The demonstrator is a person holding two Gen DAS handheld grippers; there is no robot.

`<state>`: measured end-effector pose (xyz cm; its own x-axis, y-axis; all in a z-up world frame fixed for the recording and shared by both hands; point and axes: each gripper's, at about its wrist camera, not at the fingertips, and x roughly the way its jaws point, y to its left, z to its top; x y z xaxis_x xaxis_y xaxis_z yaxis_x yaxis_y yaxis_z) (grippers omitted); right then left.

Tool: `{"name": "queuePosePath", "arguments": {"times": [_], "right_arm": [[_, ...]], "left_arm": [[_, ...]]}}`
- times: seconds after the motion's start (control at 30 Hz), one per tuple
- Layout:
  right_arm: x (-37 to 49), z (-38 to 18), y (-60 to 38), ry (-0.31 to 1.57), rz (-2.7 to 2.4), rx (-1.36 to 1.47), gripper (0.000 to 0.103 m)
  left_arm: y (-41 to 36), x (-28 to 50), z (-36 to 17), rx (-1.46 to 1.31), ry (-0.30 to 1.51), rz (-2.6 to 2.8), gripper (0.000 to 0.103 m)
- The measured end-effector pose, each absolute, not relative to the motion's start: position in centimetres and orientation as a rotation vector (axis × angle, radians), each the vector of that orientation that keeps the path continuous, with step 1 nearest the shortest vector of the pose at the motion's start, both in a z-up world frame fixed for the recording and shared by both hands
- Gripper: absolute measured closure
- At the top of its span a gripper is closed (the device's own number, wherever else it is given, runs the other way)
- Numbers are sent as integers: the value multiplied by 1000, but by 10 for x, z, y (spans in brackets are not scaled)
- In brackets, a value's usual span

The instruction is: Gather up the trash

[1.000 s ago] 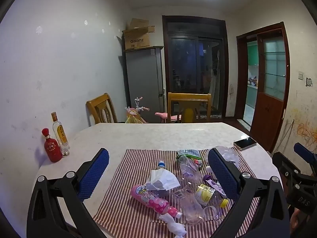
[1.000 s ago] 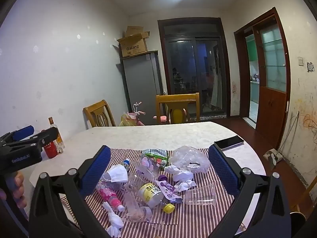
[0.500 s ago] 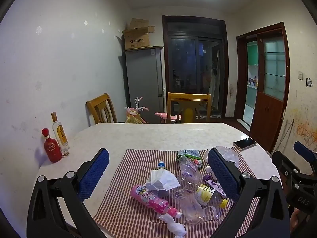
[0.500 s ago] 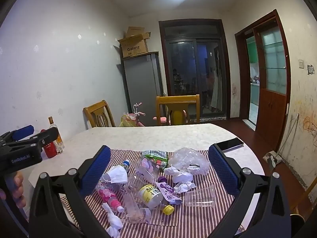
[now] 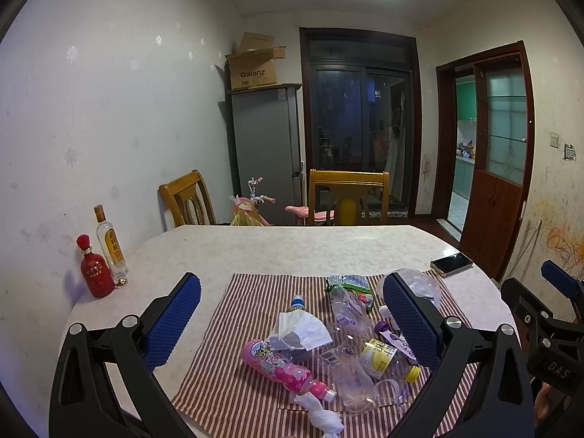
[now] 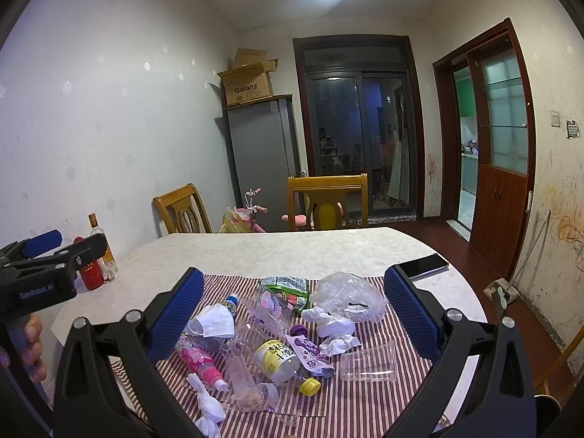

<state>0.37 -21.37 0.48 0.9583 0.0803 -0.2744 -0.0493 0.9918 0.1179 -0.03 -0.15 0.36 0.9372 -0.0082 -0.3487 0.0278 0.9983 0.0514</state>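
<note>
At the far left of the frame, against the wall, a red bottle [image 5: 94, 270] stands on the pale tabletop [image 5: 277, 248] with a taller clear bottle [image 5: 110, 246] touching beside it. Lower left, the left claw [image 5: 292, 319] hovers with its blue-padded fingers wide apart and nothing between them. Past it, a red-and-white striped cloth [image 5: 233, 376] covers the near middle of the tabletop, and all the trash lies heaped on it. A pink bottle [image 5: 283, 368] lies on its side at the centre bottom, a crumpled white face mask [image 5: 301, 332] resting just above it and a twisted white tissue [image 5: 323, 414] at the cloth's near edge. Right of those sit crushed clear plastic bottles [image 5: 350, 323], one with a yellow cap [image 5: 412, 373], and a green wrapper [image 5: 348, 283] further back. In the right wrist view the right claw [image 6: 294, 312] is likewise spread open and empty above the pile, with a crumpled clear bag [image 6: 346, 295] and a clear cup [image 6: 367, 365] lying toward the right. A phone [image 6: 423, 265] rests on the bare tabletop at right, well apart from the trash.
</note>
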Motion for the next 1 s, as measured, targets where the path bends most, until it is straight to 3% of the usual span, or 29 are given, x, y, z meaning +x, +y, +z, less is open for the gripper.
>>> {"name": "queuePosePath", "arguments": {"times": [1.0], "right_arm": [[2,9,-212,271,68,100,4]], "left_arm": [[-2,1,4,55,354,-26,6]]}}
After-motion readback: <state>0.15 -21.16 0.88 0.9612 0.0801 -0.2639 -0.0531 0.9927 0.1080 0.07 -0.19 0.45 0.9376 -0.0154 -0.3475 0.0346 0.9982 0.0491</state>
